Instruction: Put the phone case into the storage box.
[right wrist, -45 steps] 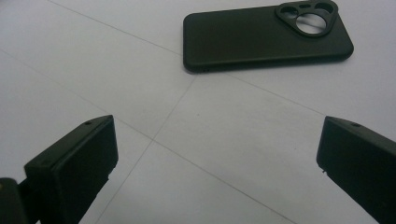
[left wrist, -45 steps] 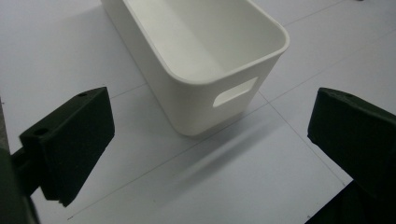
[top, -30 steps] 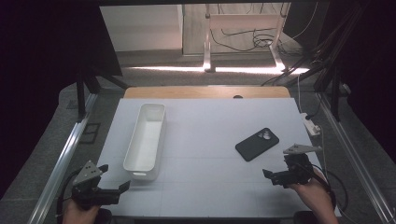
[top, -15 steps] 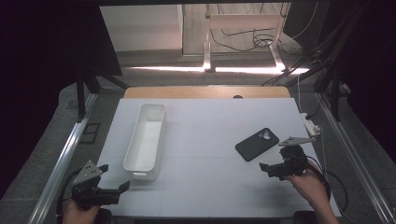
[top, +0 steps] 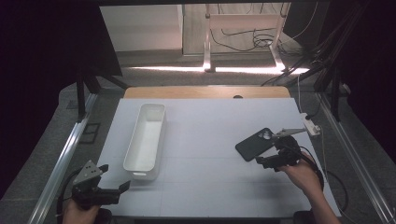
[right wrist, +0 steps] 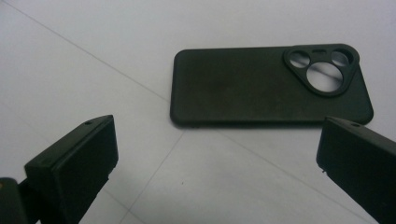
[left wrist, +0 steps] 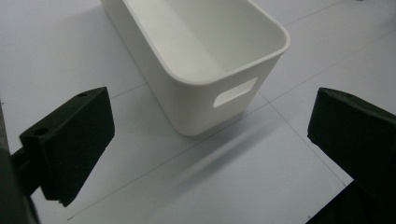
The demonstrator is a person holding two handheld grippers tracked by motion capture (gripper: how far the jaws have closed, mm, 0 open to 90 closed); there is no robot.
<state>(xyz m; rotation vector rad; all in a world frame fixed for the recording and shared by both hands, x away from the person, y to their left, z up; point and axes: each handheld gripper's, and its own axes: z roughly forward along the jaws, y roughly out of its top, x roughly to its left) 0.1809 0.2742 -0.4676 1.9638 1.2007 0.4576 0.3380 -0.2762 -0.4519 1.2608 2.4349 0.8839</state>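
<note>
Lying flat on the white table (top: pixel 205 135), the matte black phone case (right wrist: pixel 261 88) sits just ahead of the released right claw (right wrist: pixel 219 172), showing no readable brand. Its near edge slips behind one jaw. The left claw (left wrist: pixel 210 154), also spread wide, faces the white plastic bin (left wrist: pixel 205 60).

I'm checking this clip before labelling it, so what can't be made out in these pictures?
- Phone case: its underside lies on the table in the right gripper view, so what is beneath it is hidden.
- Bin: far end cut off by the top edge of the left gripper view.
- Right gripper: jaw tips too small and dark in the high view to tell whether they touch the case.
</note>
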